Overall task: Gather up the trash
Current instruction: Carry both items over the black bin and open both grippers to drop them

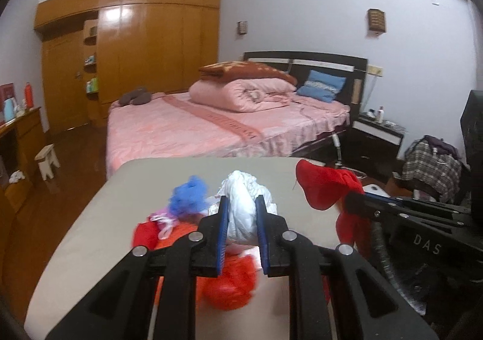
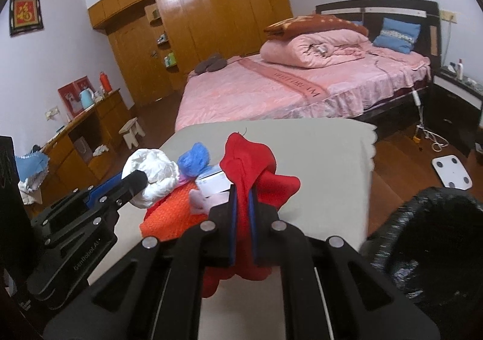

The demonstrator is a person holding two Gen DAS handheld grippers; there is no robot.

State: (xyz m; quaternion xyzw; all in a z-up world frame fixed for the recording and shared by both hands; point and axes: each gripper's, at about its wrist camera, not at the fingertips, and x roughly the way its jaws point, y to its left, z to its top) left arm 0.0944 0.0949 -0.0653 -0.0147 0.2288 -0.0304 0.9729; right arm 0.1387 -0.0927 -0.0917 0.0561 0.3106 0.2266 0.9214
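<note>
Two tools point slightly down over the surface [image 1: 90, 219]: left tool [image 1: 241, 204] pinches a white bag [image 1: 241, 189], right tool [image 2: 243, 198] clamps a red cloth [image 2: 247, 158].

White crumpled bag [image 1: 241, 207], red cloth [image 2: 247, 171], blue wad [image 1: 188, 195], orange mesh [image 2: 172, 213], pink bedspread [image 1: 193, 128]

Your left gripper [image 1: 241, 204] has a matte black body with two flat linkage arms per side, each pinned by round silver rivets. Its fingers [image 1: 222, 219] carry blue pads on their inner faces. Your right gripper [image 2: 243, 198] is built the same way: black links, silver pivot pins, blue pad strips. On its side plate you see white lettering reading "DAS". The left unit's side plate carries white "GenRobot.AI" lettering and small silver screws.
</note>
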